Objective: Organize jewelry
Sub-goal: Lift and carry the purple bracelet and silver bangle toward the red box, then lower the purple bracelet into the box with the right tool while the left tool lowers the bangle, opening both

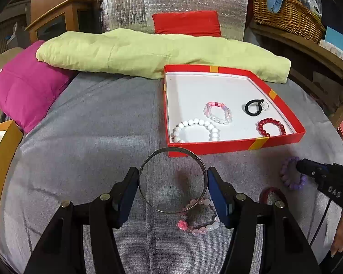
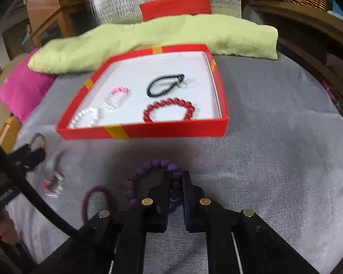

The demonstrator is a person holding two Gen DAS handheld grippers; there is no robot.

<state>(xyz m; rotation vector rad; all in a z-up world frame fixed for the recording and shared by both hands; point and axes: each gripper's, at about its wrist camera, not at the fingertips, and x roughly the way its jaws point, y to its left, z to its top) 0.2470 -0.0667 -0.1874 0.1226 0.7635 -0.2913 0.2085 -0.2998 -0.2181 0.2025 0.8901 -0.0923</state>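
Grippers worked over a grey cloth point(image 1: 91, 125) strewn with jewelry. The left gripper point(image 1: 173, 183) clasped a silver metal bangle point(image 1: 172, 180) between its blue pads, holding it raised above the cloth just in front of a red box lid point(image 1: 228, 147). The right gripper point(image 2: 176, 183) was clenched on a purple bead bracelet point(image 2: 148, 171), whose loop curved out to the left of its fingers. A pink bead bracelet point(image 1: 199, 219) and a dark red hair tie point(image 2: 96, 196) lay on the cloth between the two grippers. Inside the box lid lay a white bead bracelet point(image 1: 195, 129), a red bead bracelet point(image 2: 170, 109), a pink-and-white bracelet point(image 1: 217, 111) and a black hair tie point(image 1: 252, 107).
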